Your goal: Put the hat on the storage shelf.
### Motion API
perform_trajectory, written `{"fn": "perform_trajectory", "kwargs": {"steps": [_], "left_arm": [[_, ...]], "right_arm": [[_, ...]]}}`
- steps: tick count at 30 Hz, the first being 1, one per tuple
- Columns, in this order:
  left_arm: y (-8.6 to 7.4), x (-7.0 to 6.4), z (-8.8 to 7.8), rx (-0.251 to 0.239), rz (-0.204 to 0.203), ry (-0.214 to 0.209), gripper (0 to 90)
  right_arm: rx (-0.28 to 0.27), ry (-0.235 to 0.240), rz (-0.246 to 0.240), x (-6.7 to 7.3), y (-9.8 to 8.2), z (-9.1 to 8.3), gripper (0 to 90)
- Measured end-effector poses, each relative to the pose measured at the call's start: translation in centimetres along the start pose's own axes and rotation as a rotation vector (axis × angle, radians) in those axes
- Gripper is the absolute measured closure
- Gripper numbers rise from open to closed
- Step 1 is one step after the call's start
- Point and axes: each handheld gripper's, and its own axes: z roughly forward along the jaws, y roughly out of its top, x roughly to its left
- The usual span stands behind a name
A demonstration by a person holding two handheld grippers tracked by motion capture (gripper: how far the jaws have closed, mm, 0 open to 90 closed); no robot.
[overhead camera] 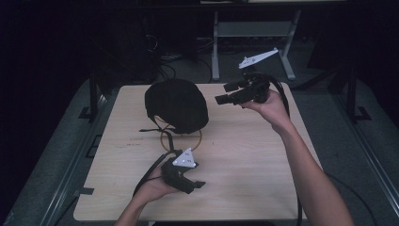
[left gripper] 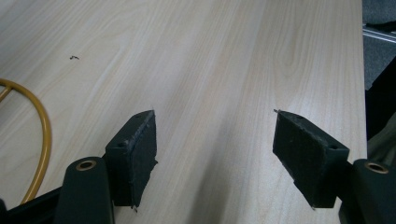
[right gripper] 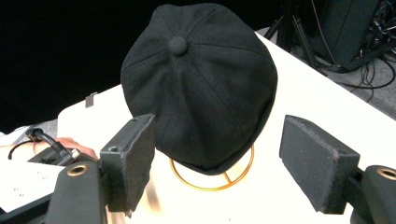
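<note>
The black cap (overhead camera: 176,104) sits on a gold wire stand (overhead camera: 181,137) toward the far left-centre of the surface (overhead camera: 244,179), and everything else is placed from it. The right gripper (overhead camera: 225,93) is held up in the air just to the right of the cap, raised above the surface, its jaws pointing leftward at the cap's side; the right hand (overhead camera: 270,106) cups it from below with the wrist bent back, and the forearm runs down to the lower right edge of the high view. In the right gripper view the cap (right gripper: 201,84), with its top button facing the camera, lies beyond the right gripper (right gripper: 233,161) and is framed between the two pads without touching them, so the jaws are released and grasp nothing. The gold stand's ring (right gripper: 212,179) shows under the cap's brim there. The left gripper (overhead camera: 200,176) is low over the surface on the near side of the cap, just in front of the stand's ring, held in the left hand (overhead camera: 155,186) palm up, with its jaws pointing to the right. In the left gripper view the left gripper (left gripper: 215,156) has its pads spread wide over bare wood, also released and empty, with a curve of the gold ring (left gripper: 39,140) at the left edge. The surface is pale wood-grain board with rounded corners. Around it the room is dark; grey floor matting (overhead camera: 66,141) flanks the surface, and behind the cap stand a light metal frame (overhead camera: 254,37) and tangled cables (overhead camera: 164,61) on the floor.
</note>
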Motion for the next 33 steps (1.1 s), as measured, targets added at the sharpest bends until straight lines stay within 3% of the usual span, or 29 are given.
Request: {"fn": "perform_trajectory", "kwargs": {"steps": [16, 33], "left_arm": [[0.0, -0.2, 0.6, 0.015, 0.009, 0.005, 28.3], [0.1, -0.5, 0.4, 0.017, 0.016, 0.009, 27.9]], "right_arm": [[-0.030, -0.031, 0.054, -1.0, -4.3, -2.8, 24.7], [-0.018, -0.056, 0.096, -1.7, -8.4, -4.5, 23.9]]}}
